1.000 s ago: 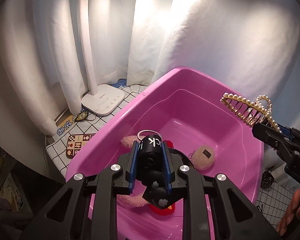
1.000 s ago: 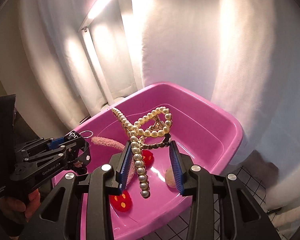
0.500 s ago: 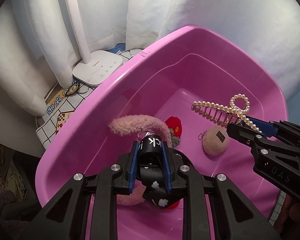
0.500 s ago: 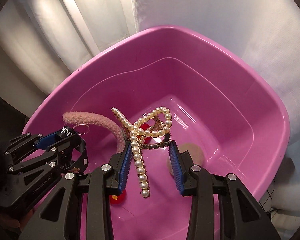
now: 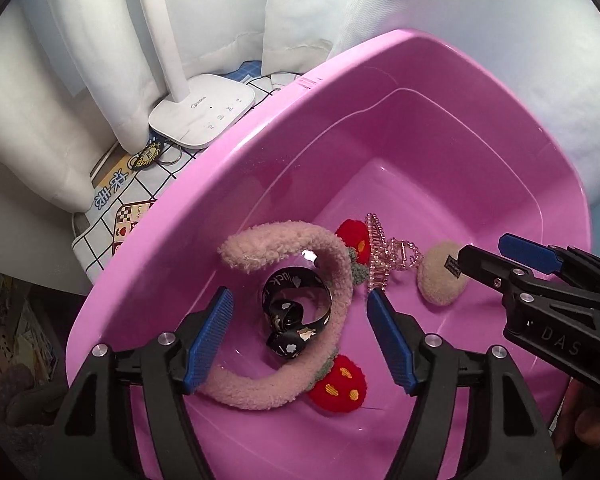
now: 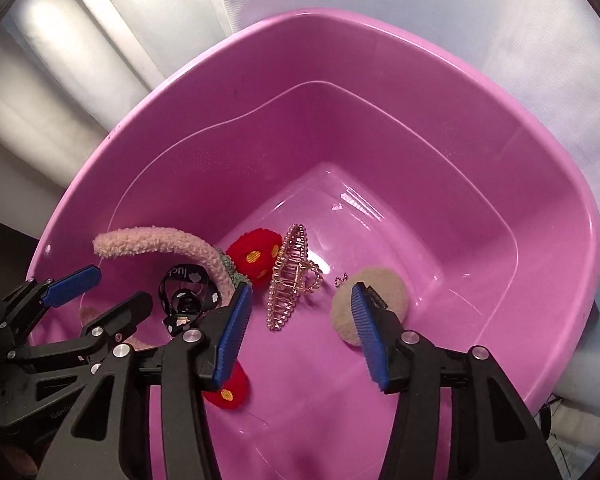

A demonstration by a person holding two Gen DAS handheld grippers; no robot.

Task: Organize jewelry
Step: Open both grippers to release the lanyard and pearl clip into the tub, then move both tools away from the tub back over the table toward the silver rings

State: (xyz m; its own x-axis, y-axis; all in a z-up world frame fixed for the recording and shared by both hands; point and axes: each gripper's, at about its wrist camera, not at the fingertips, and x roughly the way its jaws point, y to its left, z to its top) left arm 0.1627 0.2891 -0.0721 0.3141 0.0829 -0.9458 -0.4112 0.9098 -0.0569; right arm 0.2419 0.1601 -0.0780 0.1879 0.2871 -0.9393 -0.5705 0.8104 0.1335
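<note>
Over the pink basin (image 5: 260, 152) I am holding both grippers pointing steeply down. My left gripper (image 5: 300, 332) has just been opening and its blue pads are standing wide with nothing pressed between them; below the gap the black ribbon (image 5: 296, 300), printed with white clouds and letters I can only partly read as "uck", is lying on the basin floor inside the curve of the fuzzy pink headband (image 5: 300, 256). My right gripper (image 6: 300, 328) has also just been opening, and its pads are gripping nothing; the pearl hair claw (image 6: 290, 280) is lying on the floor beyond them, between a red strawberry pompom (image 6: 256, 258) and the beige round pouch (image 6: 374, 296). Outside the basin's far-left rim, a white lamp base (image 5: 204, 110) marked "Midea" is sitting on the checked cloth (image 5: 100, 236).
</note>
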